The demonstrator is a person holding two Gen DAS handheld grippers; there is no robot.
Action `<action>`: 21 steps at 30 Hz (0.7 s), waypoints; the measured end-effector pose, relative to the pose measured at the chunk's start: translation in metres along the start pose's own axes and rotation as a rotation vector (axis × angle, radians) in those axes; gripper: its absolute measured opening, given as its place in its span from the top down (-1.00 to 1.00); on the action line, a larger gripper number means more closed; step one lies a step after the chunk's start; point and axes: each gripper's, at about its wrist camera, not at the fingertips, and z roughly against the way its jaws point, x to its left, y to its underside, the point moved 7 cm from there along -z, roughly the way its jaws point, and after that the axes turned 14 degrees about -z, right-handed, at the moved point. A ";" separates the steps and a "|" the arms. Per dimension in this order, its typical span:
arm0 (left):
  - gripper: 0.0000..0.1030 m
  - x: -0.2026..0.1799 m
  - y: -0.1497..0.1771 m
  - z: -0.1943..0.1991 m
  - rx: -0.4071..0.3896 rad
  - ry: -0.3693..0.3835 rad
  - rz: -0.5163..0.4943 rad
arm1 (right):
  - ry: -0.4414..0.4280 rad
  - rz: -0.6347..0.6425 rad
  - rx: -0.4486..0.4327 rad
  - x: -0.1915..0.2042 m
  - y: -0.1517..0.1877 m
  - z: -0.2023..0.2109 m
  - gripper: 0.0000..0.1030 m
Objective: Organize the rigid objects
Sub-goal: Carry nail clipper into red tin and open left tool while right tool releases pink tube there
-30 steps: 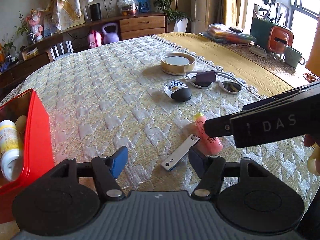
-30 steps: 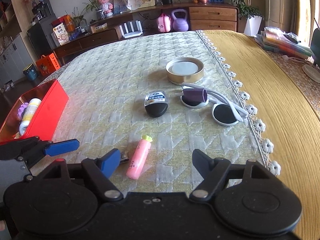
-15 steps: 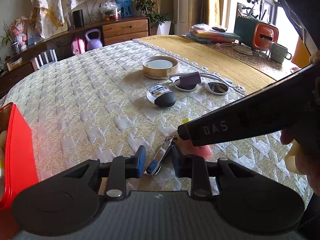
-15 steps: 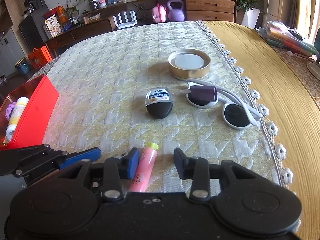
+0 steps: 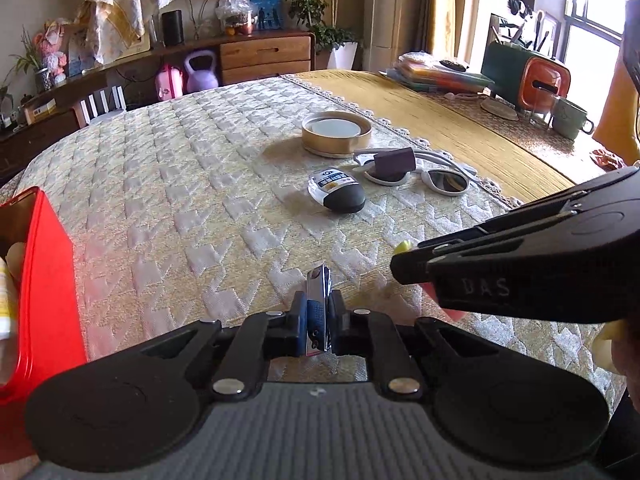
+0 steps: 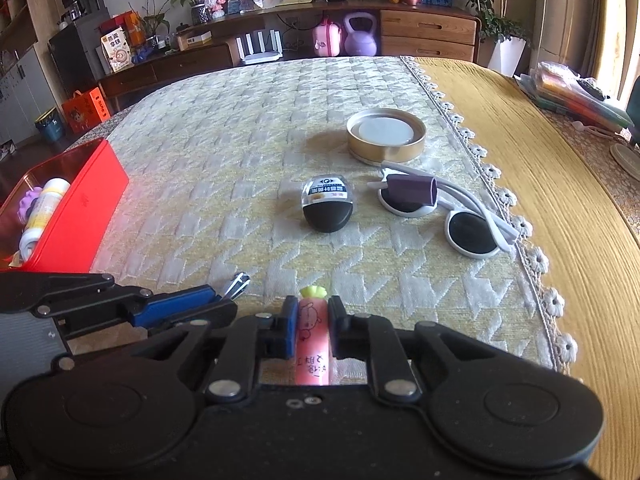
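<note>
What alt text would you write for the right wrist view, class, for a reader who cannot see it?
The right gripper is closing on a pink tube lying on a patterned tablecloth. Beyond lie a black-and-clear case, white sunglasses and a gold lid. At left, the left gripper holds nail clippers near a red box.

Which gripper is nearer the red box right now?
Left. The left gripper, shut on the nail clipper, sits just beside the red box. The right gripper, closing around the pink tube, is farther from it.
</note>
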 end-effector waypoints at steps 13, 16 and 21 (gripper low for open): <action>0.80 0.021 0.010 0.037 0.001 -0.023 0.131 | -0.061 -0.011 -0.059 0.009 0.000 0.042 0.71; 0.80 0.024 0.009 0.049 -0.008 -0.030 0.142 | -0.077 -0.006 -0.064 0.014 -0.001 0.050 0.71; 0.80 0.030 0.007 0.071 -0.025 -0.046 0.152 | -0.104 0.006 -0.075 0.029 -0.003 0.064 0.71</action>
